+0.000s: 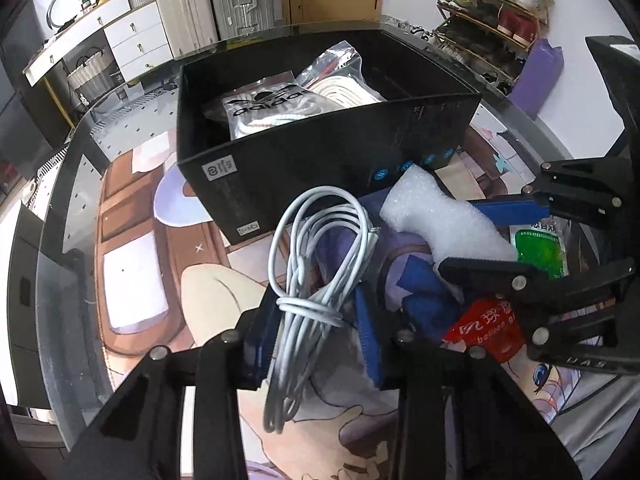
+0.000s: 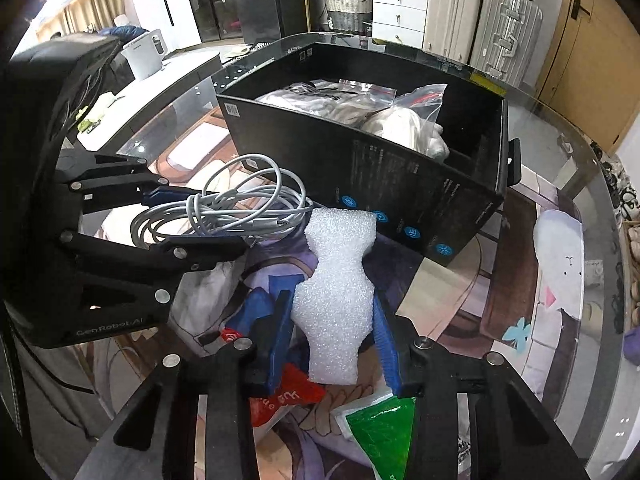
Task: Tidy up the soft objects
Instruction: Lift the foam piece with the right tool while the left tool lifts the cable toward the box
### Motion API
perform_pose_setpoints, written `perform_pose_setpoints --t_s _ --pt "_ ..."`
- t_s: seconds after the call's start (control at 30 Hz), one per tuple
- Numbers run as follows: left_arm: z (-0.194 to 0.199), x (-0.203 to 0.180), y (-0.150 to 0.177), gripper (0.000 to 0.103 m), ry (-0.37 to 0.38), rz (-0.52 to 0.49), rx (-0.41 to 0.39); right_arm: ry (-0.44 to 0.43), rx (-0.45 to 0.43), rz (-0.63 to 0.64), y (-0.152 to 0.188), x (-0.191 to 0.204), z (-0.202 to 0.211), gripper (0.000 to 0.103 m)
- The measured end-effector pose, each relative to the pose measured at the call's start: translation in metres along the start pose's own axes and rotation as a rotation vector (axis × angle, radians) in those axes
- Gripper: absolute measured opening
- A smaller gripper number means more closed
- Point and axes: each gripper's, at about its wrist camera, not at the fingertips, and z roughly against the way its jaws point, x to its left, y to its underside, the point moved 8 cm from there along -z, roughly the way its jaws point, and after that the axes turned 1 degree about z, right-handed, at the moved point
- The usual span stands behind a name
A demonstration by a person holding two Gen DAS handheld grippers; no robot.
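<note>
My left gripper (image 1: 316,332) is shut on a coiled white cable (image 1: 316,264) and holds it above the table in front of the black box (image 1: 320,148). My right gripper (image 2: 332,332) is shut on a white foam piece (image 2: 336,292), also in front of the box (image 2: 400,184). The cable also shows in the right wrist view (image 2: 236,208), and the foam in the left wrist view (image 1: 436,220). The box holds bagged white items (image 1: 280,108). A red packet (image 2: 280,396) and a green packet (image 2: 384,432) lie on the table below the right gripper.
The round glass table (image 2: 560,240) has a printed cartoon mat. Suitcases (image 1: 216,4), white drawers (image 1: 136,36) and a shoe rack (image 1: 492,12) stand beyond the table. A purple object (image 1: 540,76) lies by the far right edge.
</note>
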Motion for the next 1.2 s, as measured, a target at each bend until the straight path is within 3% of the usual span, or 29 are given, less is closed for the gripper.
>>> perform_pose_setpoints --t_s 0.07,0.63,0.9,1.2 --pt "0.004 0.000 0.000 0.028 0.012 0.001 -0.003 -0.008 -0.002 -0.006 0.000 0.000 0.003 0.039" --pt "0.055 -0.001 -0.009 0.028 0.031 0.004 -0.108 -0.056 -0.053 -0.026 0.004 -0.004 0.047 0.039" --pt "0.075 0.006 -0.017 0.028 0.013 0.018 -0.158 -0.089 -0.143 -0.068 -0.006 -0.006 0.089 0.039" --pt "0.112 0.004 -0.034 0.028 0.015 0.022 -0.256 -0.017 -0.275 -0.063 -0.031 0.000 0.137 0.039"
